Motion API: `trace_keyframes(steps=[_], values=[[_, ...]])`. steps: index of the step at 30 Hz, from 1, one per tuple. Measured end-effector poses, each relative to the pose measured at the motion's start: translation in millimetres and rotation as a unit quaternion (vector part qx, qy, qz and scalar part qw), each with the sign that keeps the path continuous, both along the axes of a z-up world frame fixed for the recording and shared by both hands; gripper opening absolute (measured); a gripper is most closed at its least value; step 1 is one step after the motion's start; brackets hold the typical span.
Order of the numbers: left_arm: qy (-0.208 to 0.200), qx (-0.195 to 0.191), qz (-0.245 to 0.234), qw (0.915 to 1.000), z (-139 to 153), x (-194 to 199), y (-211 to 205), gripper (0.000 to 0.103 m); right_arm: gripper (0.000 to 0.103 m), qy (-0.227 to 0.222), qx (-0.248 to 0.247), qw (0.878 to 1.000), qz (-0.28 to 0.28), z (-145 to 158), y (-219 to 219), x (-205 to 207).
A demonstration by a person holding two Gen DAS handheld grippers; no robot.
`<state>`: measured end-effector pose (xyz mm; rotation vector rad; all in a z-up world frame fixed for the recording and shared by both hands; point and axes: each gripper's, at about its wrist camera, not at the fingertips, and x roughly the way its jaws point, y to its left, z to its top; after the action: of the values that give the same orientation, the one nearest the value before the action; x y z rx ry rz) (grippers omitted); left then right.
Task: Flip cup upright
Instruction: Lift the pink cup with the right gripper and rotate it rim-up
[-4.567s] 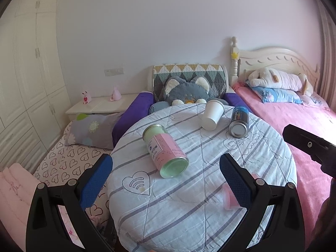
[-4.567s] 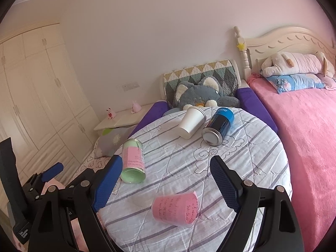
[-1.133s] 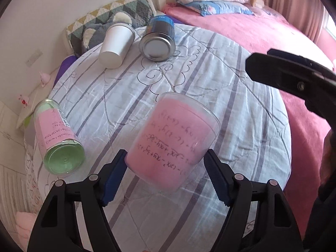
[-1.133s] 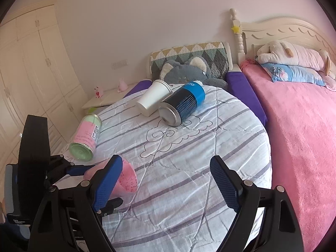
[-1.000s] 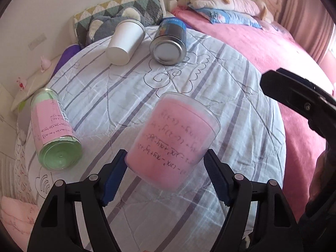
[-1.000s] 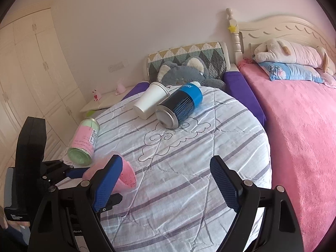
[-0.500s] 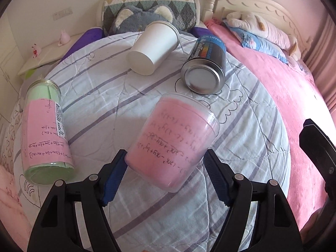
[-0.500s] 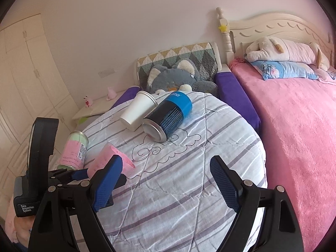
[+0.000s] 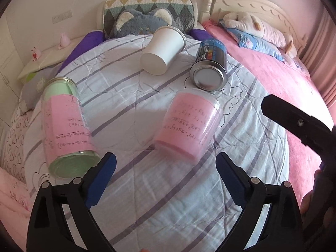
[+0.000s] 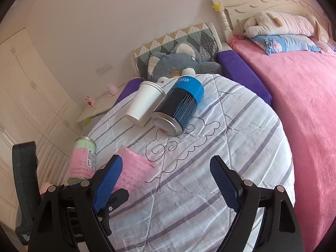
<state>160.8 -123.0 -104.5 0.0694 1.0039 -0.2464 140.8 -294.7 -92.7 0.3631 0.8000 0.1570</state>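
The left gripper [image 9: 166, 174] has its fingers spread apart, gripping nothing. Just ahead of them, untouched, the pink cup [image 9: 190, 126] stands upright on the striped round table [image 9: 168, 210]. The right gripper [image 10: 166, 176] is likewise spread wide. Beyond lie a green jar [image 9: 66, 126], white paper cup [image 9: 162, 49] and blue can [image 9: 211, 65].

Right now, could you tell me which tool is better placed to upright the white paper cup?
Probably the right tool: open, empty, facing the white paper cup lying on its side. The left tool, also open, faces the pink cup.
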Motion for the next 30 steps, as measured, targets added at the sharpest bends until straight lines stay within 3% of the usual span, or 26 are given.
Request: trace_keyframes(steps=[6, 14, 30], values=[[-0.067, 0.093, -0.005, 0.9934, 11.0, -15.0, 7.6, 0.097, 0.086, 0.038, 0.055, 0.998, -0.003, -8.9, 17.5, 3.8], [-0.095, 0.098, 0.006, 0.9906, 20.0, -15.7, 21.4, 0.099, 0.086, 0.064, 0.093, 0.994, -0.011, -19.8, 30.0, 5.7], [-0.079, 0.087, -0.031, 0.9926, 13.3, -1.6, 14.8, 0.1, 0.087, 0.114, 0.184, 0.976, -0.028, -46.5, 31.5, 33.4]])
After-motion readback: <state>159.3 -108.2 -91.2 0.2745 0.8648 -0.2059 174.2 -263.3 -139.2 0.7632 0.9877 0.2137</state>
